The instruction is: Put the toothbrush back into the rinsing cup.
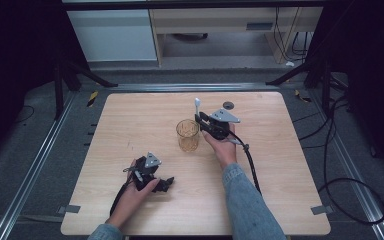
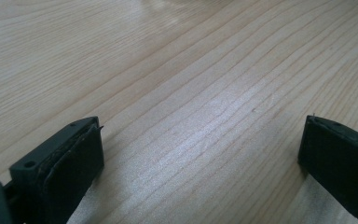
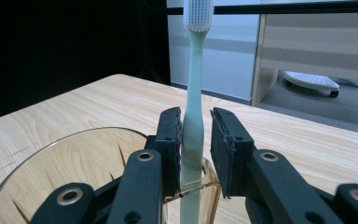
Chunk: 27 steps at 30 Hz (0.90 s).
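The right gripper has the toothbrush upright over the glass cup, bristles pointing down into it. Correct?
Not quite. The bristles are at the top: the right gripper has the toothbrush upright, handle end down at the glass cup, as the right gripper view shows.

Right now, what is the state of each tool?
Left tool: open, holding nothing.
Right tool: open; pale green plastic toothbrush between its jaws, one pad apart.
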Motion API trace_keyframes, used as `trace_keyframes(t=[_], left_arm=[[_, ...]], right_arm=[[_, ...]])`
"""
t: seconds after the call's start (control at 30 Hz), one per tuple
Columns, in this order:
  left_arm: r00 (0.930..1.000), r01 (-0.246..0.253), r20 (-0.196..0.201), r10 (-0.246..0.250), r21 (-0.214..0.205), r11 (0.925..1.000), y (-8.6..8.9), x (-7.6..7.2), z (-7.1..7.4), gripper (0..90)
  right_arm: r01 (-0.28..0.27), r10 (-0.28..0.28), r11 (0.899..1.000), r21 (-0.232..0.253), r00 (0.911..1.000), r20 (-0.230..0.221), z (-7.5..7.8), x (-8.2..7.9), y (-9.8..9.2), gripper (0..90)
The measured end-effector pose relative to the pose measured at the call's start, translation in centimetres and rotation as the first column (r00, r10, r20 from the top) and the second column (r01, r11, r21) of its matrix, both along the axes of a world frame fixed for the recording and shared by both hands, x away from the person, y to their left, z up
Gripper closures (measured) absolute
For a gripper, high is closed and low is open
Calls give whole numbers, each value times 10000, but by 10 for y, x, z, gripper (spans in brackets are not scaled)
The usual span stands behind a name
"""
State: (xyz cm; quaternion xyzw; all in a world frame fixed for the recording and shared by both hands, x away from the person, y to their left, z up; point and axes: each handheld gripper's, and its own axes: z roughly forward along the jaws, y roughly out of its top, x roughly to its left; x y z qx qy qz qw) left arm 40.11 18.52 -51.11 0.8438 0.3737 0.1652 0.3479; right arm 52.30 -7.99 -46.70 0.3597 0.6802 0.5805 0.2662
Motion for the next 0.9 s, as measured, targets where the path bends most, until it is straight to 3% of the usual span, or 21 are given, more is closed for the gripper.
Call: trace_keyframes(t=[0.33,0.53,0.9], left_arm=[[10000,22,1,-22,20,10000,0,0,0,0],[10000,16,2,-16,12,10000,0,0,0,0],[10000,15,-9,-15,23,10000,0,0,0,0]], right_arm=[[29,-29,9998,-182,10000,23,10,-5,-4,685],[6,-9,9989,-479,10000,-60,19,-12,-9,618],[115,-173,9963,-848,9975,-679,36,-23,-22,381]])
